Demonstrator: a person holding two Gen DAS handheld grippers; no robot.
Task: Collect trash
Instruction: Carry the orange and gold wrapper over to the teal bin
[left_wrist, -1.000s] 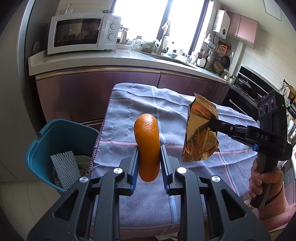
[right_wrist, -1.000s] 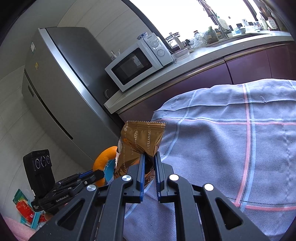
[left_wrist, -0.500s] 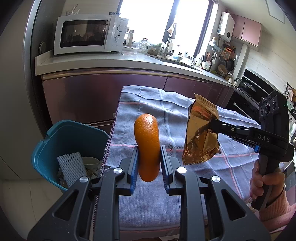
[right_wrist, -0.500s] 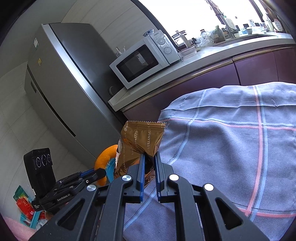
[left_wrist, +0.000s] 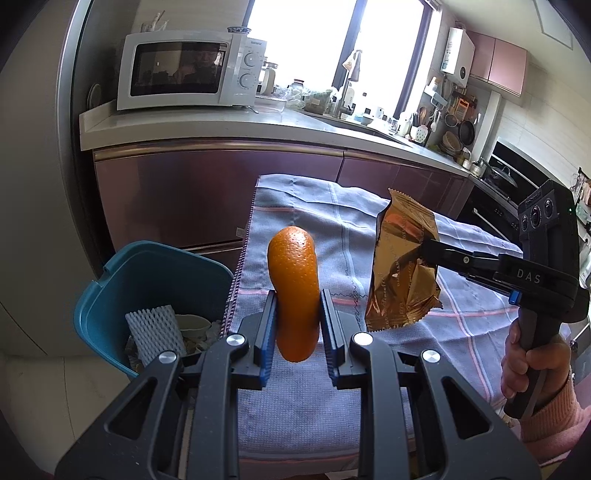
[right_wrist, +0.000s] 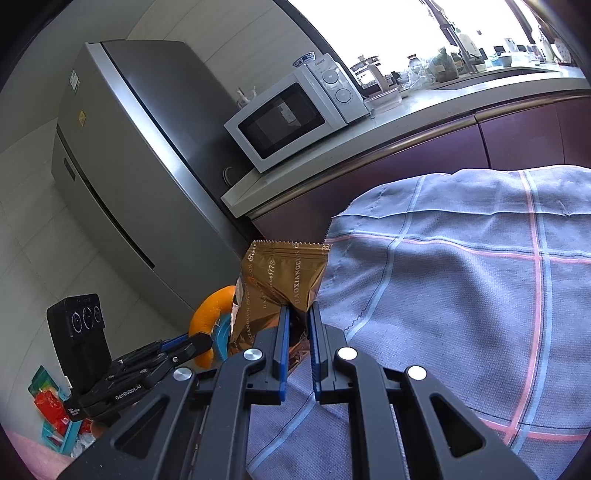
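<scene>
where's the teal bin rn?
Left wrist view, lower left: teal bin on the floor beside the cloth-covered table, below the microwave counter, left of the held orange peel.

The orange peel (left_wrist: 294, 291) has a dimpled, slightly shiny skin. Beside it, the snack wrapper (left_wrist: 403, 271) is crinkled gold foil film, highly reflective, with a serrated sealed edge at the top. Both grippers are matt black moulded plastic with bright metal screw heads and blue pads (left_wrist: 266, 334). The tablecloth (left_wrist: 369, 387) is soft woven cloth, matt grey-blue with pink and pale blue stripes. Left of the tablecloth, the bin (left_wrist: 110, 302) is smooth teal plastic, holding a white foam net sleeve (left_wrist: 153, 334). The fridge (right_wrist: 122, 155) has a brushed metal finish; the microwave (left_wrist: 188, 70) casing is glossy white.
</scene>
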